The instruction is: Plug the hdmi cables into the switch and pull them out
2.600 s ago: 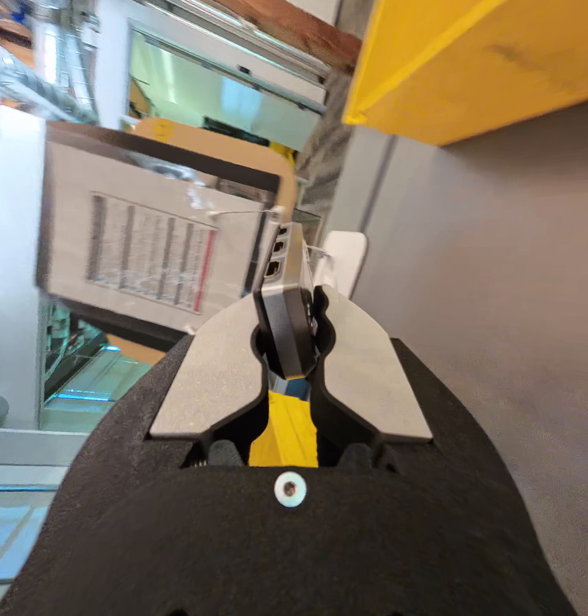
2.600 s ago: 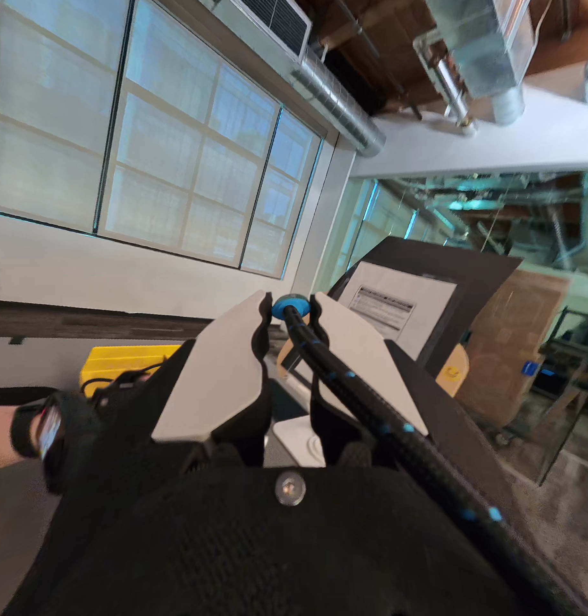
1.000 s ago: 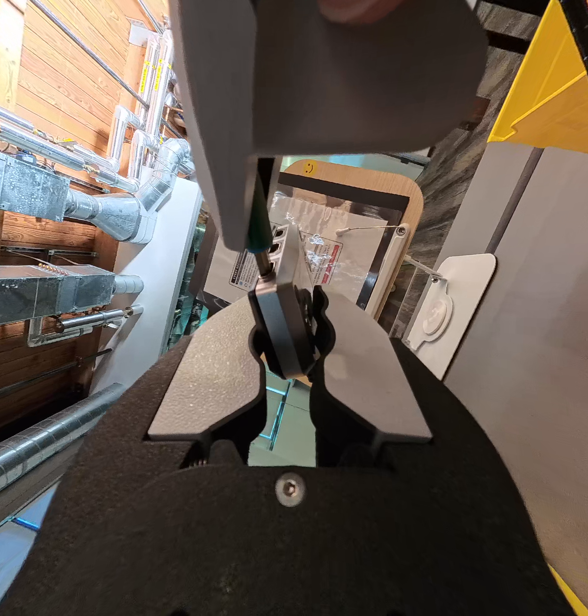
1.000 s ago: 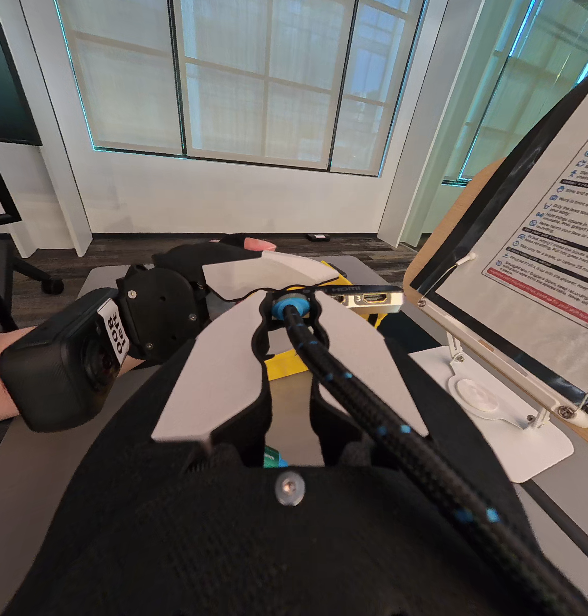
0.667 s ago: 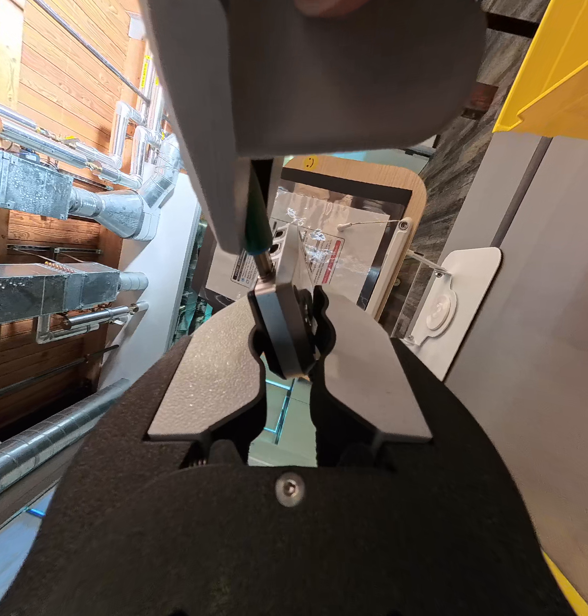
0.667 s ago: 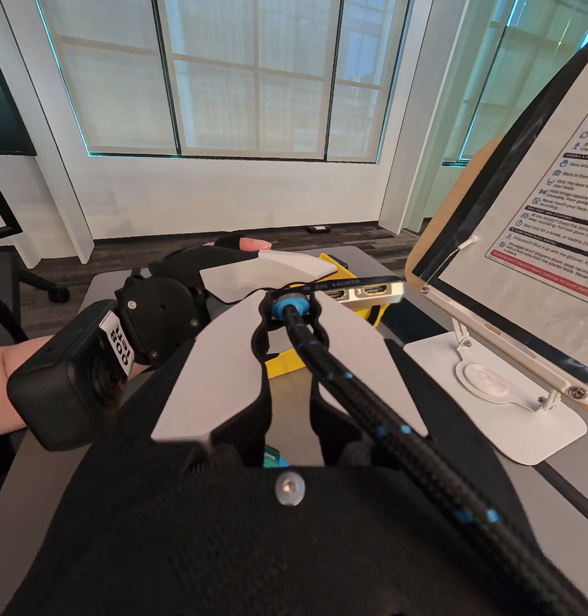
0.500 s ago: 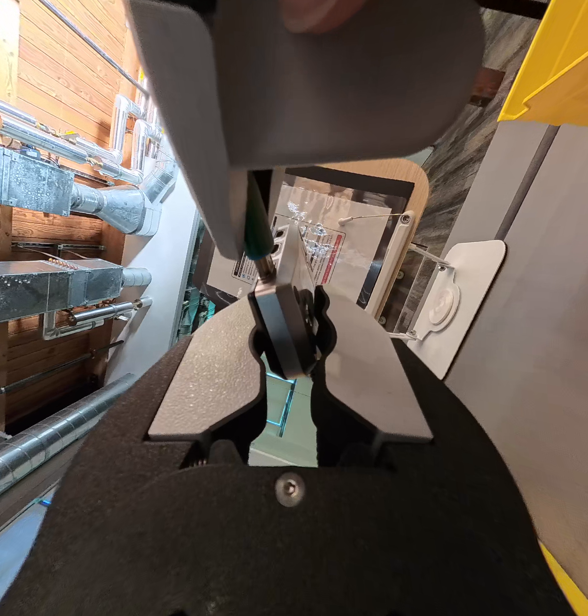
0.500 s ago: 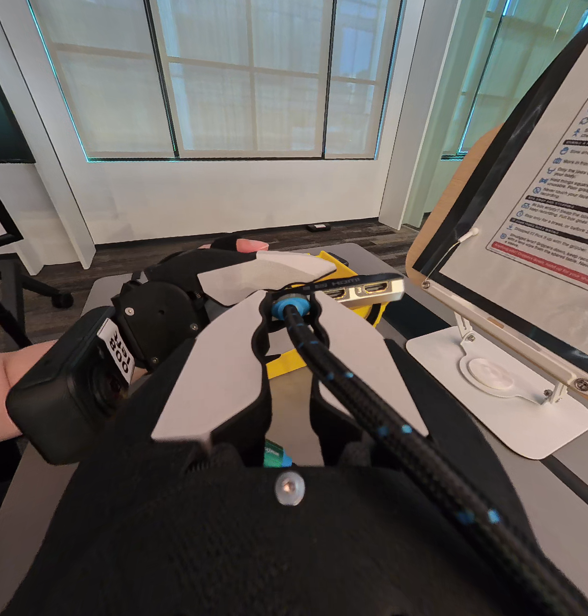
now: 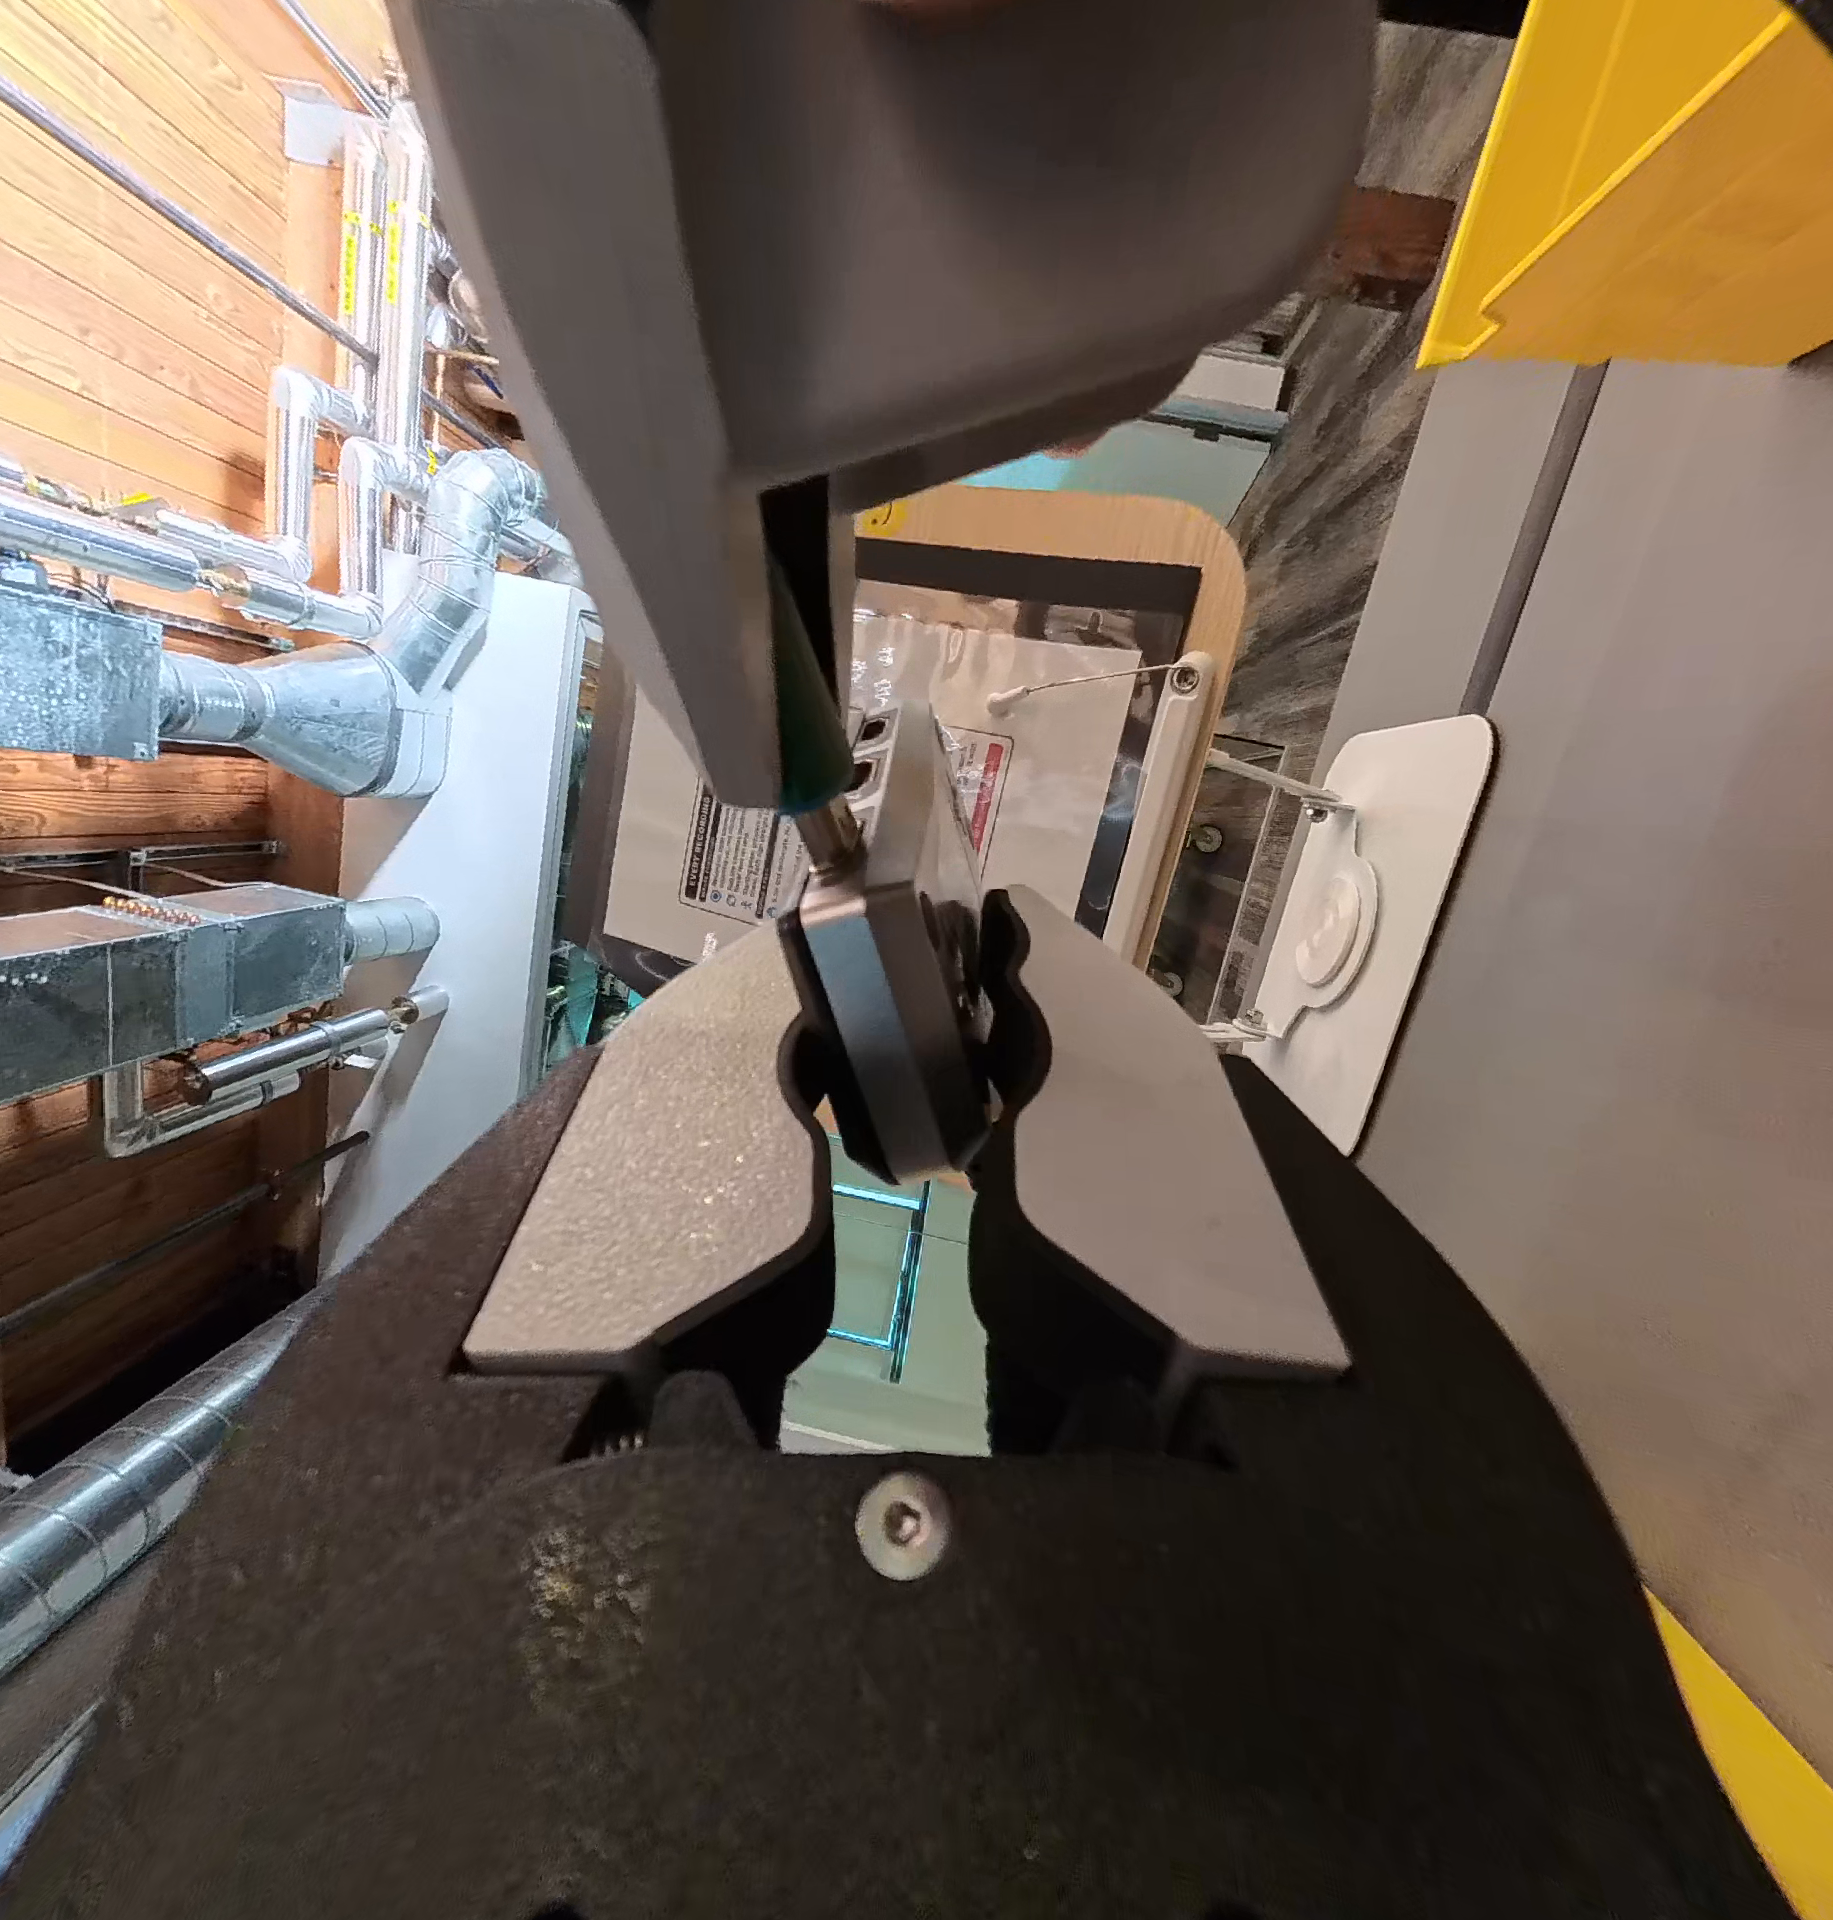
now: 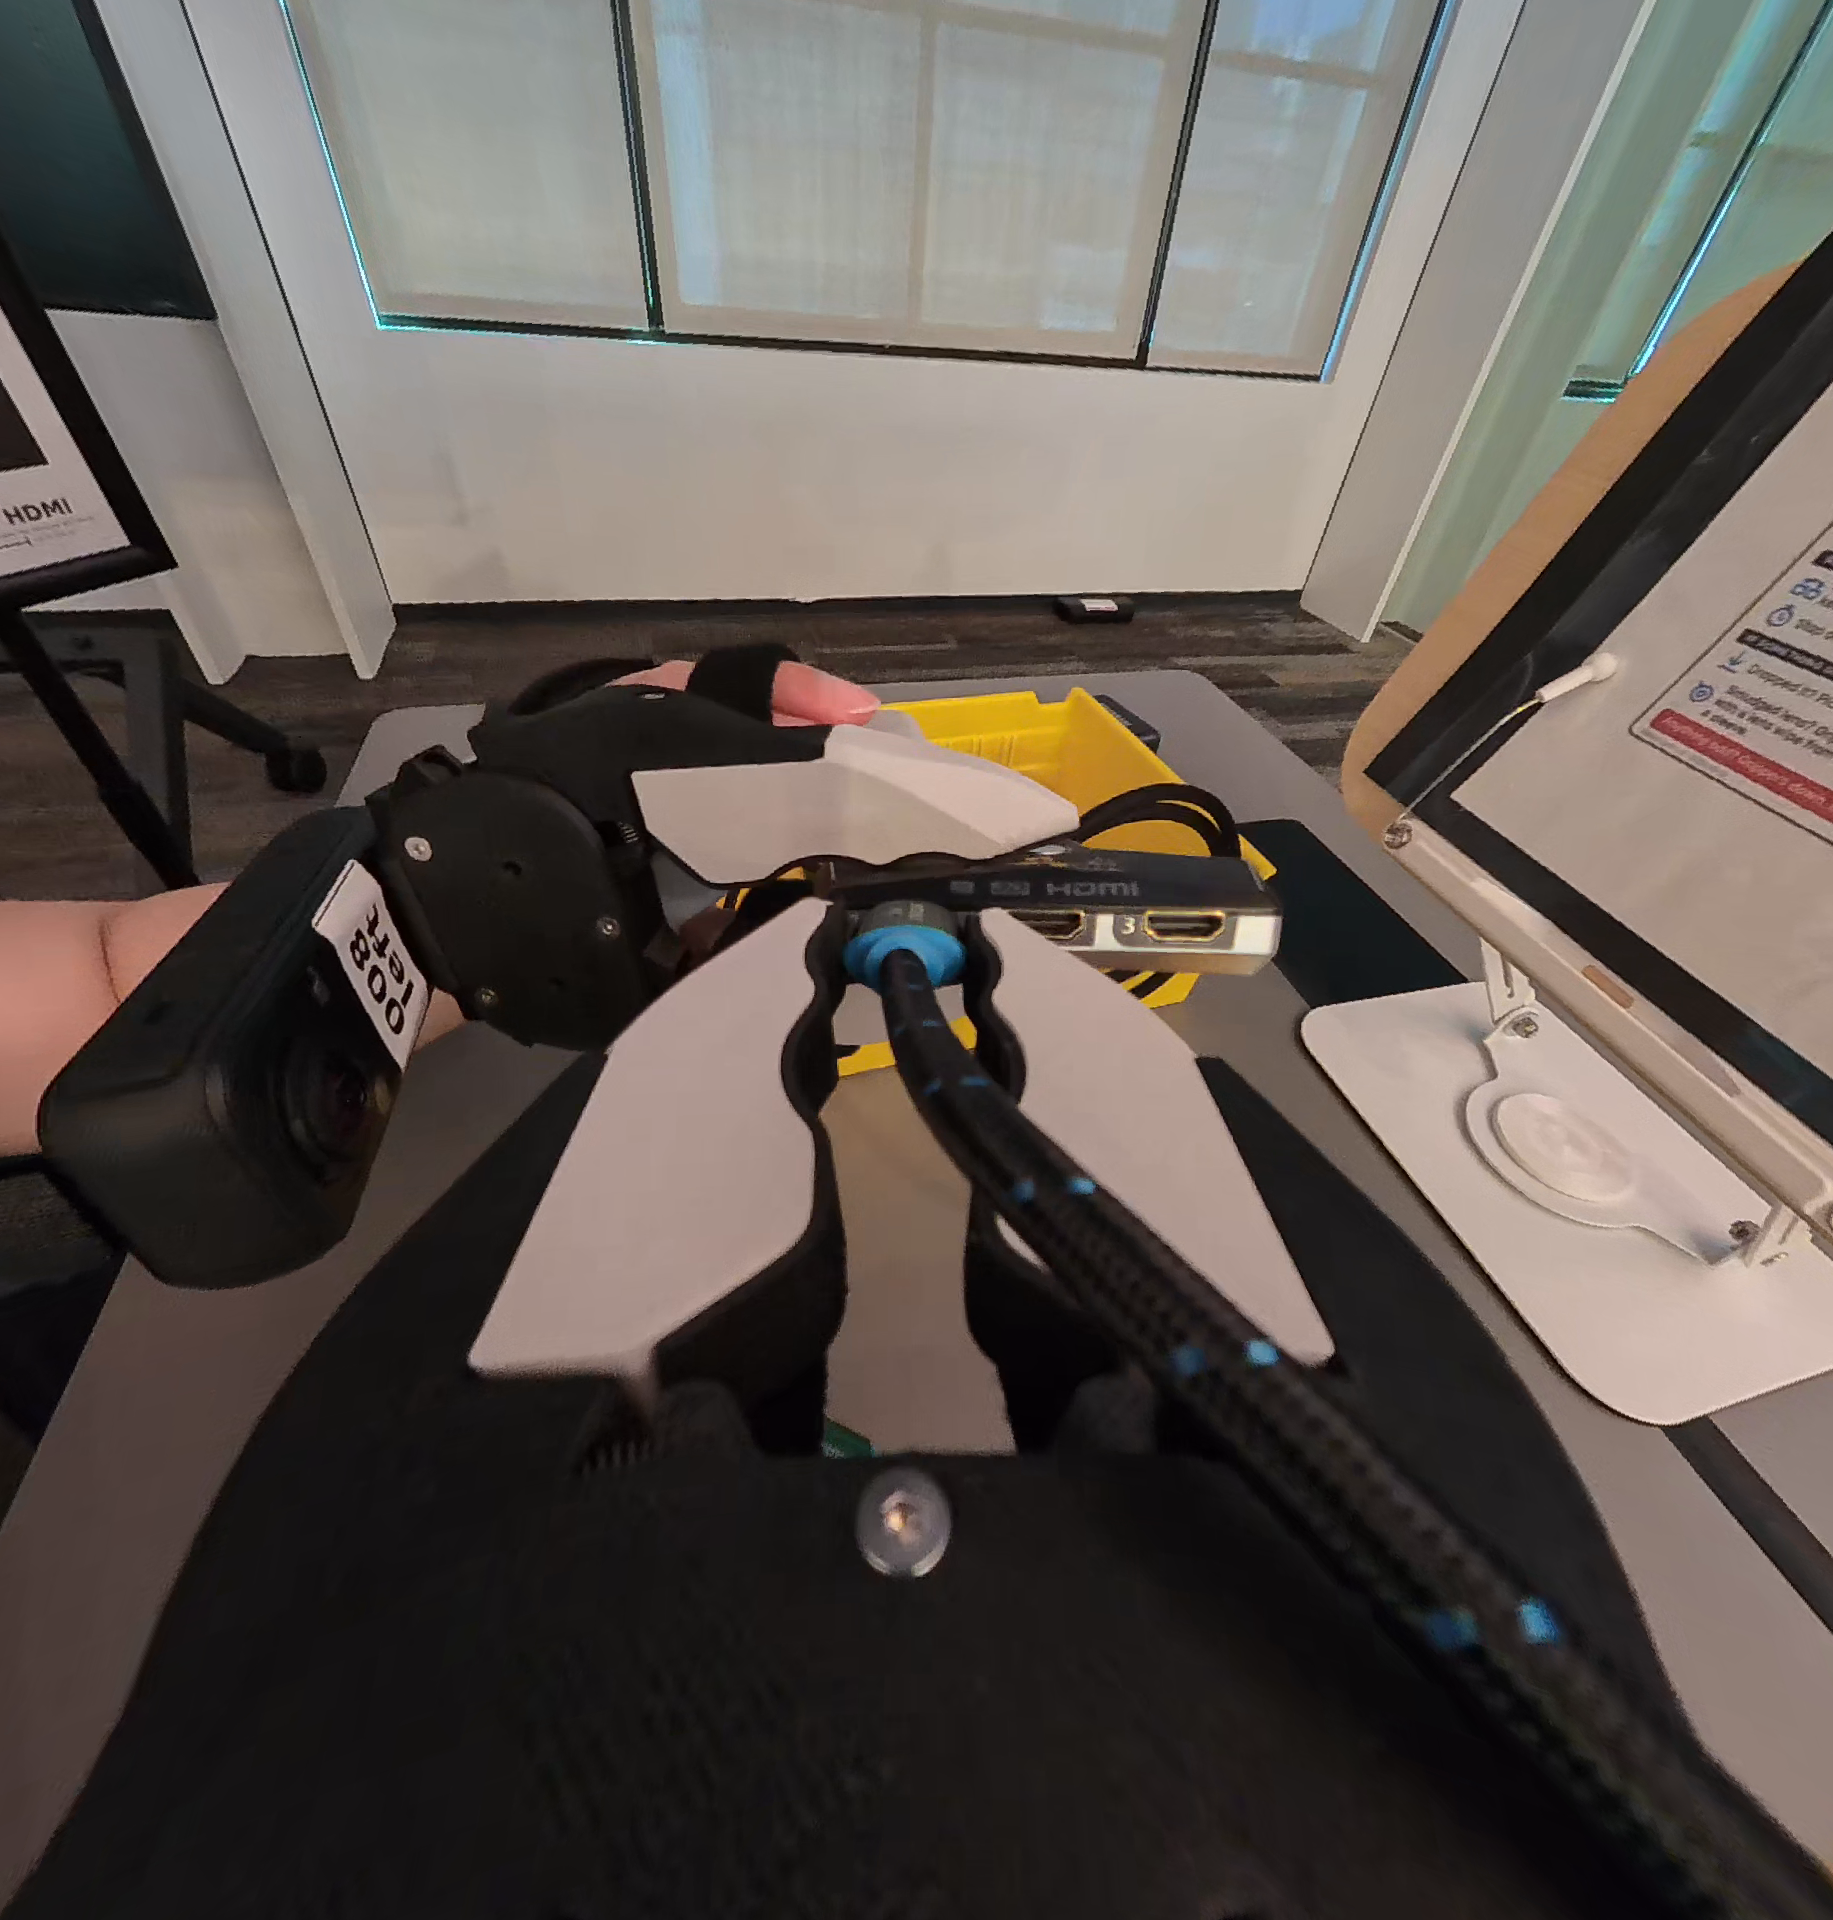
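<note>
- Right gripper (image 10: 896, 961): fingers clenched on the blue-collared plug (image 10: 898, 948) of the black braided cable (image 10: 1182, 1320), plug nose at the switch (image 10: 1078, 914) port row.
- Left gripper (image 9: 896, 1029): fingers clamped on the switch end, rolled onto its side, reaching in from the left; a person's hand (image 10: 70, 997) holds it.
- Switch held in the air above the yellow bin (image 10: 1037, 743), long axis left-right, ports facing the right gripper.
- Cable trails back over the right gripper body.
- Grey table (image 10: 1296, 727) below; white stand (image 10: 1577, 1174) at right.

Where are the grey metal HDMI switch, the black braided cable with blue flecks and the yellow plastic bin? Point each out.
grey metal HDMI switch (image 10: 1151, 920), right wrist view, port face.
black braided cable with blue flecks (image 10: 1182, 1320), right wrist view, mid-length of braid.
yellow plastic bin (image 10: 1005, 727), right wrist view, back wall.
</note>
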The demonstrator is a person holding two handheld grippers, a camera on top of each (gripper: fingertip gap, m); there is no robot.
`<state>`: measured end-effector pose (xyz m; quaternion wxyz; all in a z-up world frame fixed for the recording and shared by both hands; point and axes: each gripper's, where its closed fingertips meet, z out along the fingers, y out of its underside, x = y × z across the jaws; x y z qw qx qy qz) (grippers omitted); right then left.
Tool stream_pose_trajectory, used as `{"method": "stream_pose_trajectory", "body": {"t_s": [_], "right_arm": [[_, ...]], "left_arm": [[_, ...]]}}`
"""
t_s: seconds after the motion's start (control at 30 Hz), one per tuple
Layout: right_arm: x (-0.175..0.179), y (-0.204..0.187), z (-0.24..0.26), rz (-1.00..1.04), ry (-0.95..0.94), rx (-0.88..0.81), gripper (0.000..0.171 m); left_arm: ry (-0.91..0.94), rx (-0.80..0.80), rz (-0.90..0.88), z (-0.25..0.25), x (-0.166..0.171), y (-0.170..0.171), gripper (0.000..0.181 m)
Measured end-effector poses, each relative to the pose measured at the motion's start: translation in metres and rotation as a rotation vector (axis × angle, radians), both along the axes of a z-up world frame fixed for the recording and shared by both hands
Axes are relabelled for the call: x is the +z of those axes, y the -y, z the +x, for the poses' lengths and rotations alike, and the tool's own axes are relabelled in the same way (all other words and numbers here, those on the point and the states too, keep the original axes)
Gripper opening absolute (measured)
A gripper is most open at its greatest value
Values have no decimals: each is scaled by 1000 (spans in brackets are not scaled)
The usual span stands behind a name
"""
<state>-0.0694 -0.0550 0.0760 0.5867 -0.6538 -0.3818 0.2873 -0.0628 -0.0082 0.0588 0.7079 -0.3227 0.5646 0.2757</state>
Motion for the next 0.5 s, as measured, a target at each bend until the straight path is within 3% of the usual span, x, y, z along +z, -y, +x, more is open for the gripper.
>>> {"method": "stream_pose_trajectory", "body": {"t_s": [0.5], "right_arm": [[-3,-1,-2,22,20,-7,22]], "left_arm": [[-9,17,-40,-2,-4,0,26]]}}
